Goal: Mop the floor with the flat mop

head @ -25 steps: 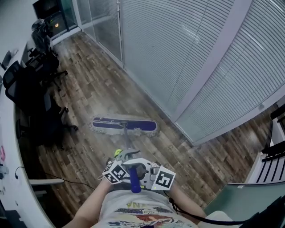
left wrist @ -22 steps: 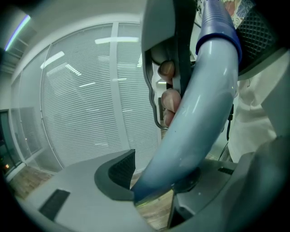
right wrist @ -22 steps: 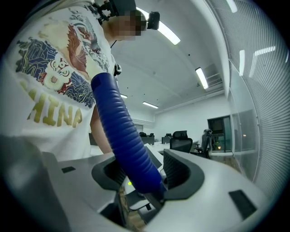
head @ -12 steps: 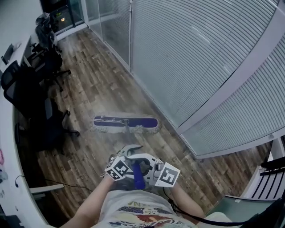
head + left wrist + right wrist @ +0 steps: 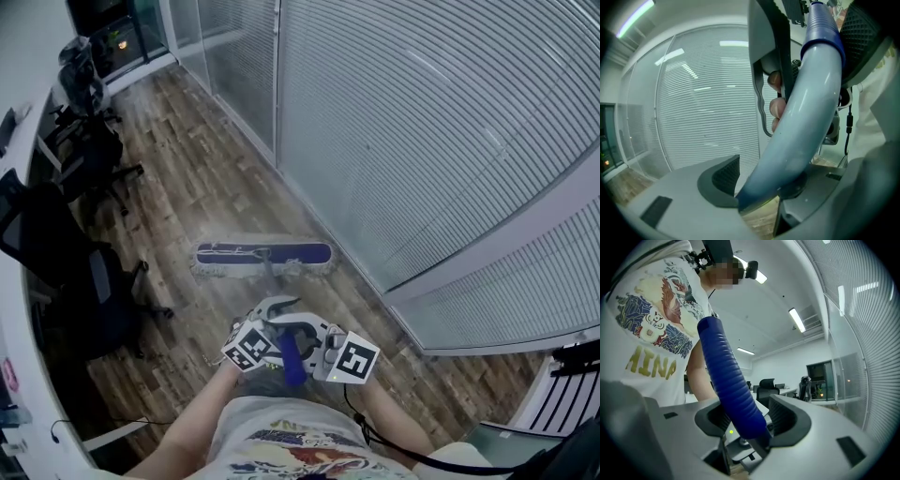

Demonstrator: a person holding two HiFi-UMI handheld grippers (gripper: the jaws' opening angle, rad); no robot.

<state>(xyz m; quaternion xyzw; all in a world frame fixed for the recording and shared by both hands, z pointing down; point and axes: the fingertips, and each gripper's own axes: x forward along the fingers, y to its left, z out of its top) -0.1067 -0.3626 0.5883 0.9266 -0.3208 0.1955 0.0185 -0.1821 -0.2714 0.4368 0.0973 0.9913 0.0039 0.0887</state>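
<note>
Closest in, the left gripper (image 5: 764, 183) has its jaws clamped on the pale shaft of the mop handle (image 5: 806, 117), and the right gripper (image 5: 747, 420) has its jaws clamped on the blue ribbed grip (image 5: 726, 380) at the handle's top. Ahead of and below both jaws, the mop head (image 5: 264, 255) lies flat on the wooden floor (image 5: 187, 178), beside the glass wall (image 5: 422, 122). Office chairs (image 5: 66, 281) stand off to the left. No wet trail shows, so mopping seems under way, with the long stretch beyond the jaws probably left to do.
</note>
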